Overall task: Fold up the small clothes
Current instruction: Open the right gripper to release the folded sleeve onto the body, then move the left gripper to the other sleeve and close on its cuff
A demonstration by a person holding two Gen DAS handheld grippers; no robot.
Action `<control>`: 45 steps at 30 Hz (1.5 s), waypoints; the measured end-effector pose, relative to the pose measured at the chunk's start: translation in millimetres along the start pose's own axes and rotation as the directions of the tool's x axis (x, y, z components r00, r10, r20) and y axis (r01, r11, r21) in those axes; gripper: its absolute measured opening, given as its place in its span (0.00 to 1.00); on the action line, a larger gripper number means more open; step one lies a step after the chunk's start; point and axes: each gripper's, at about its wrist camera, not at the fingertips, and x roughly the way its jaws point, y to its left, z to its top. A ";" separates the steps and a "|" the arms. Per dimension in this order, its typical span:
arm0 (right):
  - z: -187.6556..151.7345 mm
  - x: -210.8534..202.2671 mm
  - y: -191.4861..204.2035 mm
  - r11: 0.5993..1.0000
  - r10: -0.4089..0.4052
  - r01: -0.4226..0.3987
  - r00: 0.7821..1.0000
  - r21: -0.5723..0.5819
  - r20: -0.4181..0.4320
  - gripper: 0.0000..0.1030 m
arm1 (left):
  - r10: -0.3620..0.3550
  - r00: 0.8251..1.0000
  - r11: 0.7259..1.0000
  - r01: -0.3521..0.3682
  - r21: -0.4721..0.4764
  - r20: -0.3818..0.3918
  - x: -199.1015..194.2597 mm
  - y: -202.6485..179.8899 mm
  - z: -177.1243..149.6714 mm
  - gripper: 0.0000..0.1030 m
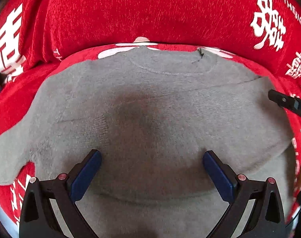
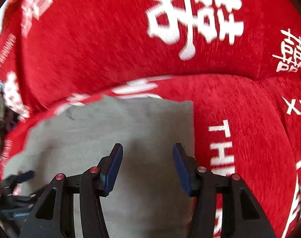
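the small grey top [image 1: 150,103] lay spread flat on a red cover [image 1: 130,10] printed with white characters and letters, its round neckline toward the far side where the cover rose into a padded back. in the left wrist view the left gripper [image 1: 152,165] hung over the middle of the garment with its blue-padded fingers [image 1: 87,175] standing wide apart, nothing between them but the grey cloth lying below; a soft dark shadow sat on the fabric just ahead of the tips. one short sleeve reached out to the left edge of that view, and the right shoulder showed a fold line running across it, the cloth there doubled over onto the body. a black finger of the right gripper [image 1: 289,104] came in from the right edge, near that folded shoulder. in the right wrist view the right gripper [image 2: 148,155] was over the garment's right side, close to a straight vertical edge of the grey top [image 2: 130,129] where it met the red cover [image 2: 249,129]. its fingers [image 2: 113,168] stood apart and held nothing, the pads clear of the cloth. the left gripper [image 2: 17,180] showed blurred at the lower left, also above the grey fabric.
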 end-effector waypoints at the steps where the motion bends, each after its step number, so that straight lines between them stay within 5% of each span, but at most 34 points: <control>1: 2.4 9.3 -4.9 1.000 -0.015 0.015 1.000 0.012 -0.022 0.55 | -0.001 1.000 1.000 0.001 -0.002 0.008 0.1 0.6 0.1 1.00; 7: 28.6 35.4 -22.0 0.999 0.029 -0.027 0.998 0.047 -0.054 0.55 | -0.004 1.000 1.000 0.004 0.001 0.009 -1.8 3.3 0.7 1.00; 10: 27.3 13.8 -18.4 0.998 0.013 -0.011 0.999 0.060 -0.041 0.55 | -0.009 1.000 0.999 0.010 -0.036 0.024 -11.7 9.0 -1.8 1.00; 15: -19.5 -25.5 19.7 0.998 -0.008 0.009 1.000 -0.056 0.021 0.56 | 0.019 1.000 0.999 -0.019 -0.027 0.020 -6.1 4.6 -14.1 1.00; 19: -62.5 -16.4 51.1 0.978 -0.123 0.122 0.992 -0.171 0.002 0.57 | 0.023 0.999 0.999 -0.022 -0.027 0.026 -10.5 5.2 -22.1 1.00; 22: -83.9 -29.2 57.7 0.955 -0.192 0.204 0.979 -0.214 0.075 0.60 | 0.023 0.999 0.999 -0.022 -0.033 0.038 -19.4 10.2 -32.4 1.00; 33: -131.7 -55.5 71.3 0.983 -0.160 0.166 0.984 -0.077 0.078 0.69 | 0.032 0.995 0.999 -0.032 -0.002 0.100 -40.0 16.7 -93.1 1.00; 36: -153.8 -62.3 84.8 0.966 -0.197 0.217 0.970 -0.144 0.141 0.73 | 0.031 0.993 1.000 -0.032 0.000 0.110 -49.3 27.7 -105.4 1.00; 42: -155.4 -67.8 90.1 0.965 -0.210 0.226 0.970 -0.132 0.125 0.73 | 0.110 0.984 0.974 -0.080 -0.212 0.137 -69.0 116.9 -115.9 1.00; 45: -152.9 -68.2 93.0 0.969 -0.204 0.215 0.974 -0.124 0.101 0.73 | 0.201 0.974 0.901 -0.140 -0.411 0.107 -72.7 195.5 -121.9 1.00</control>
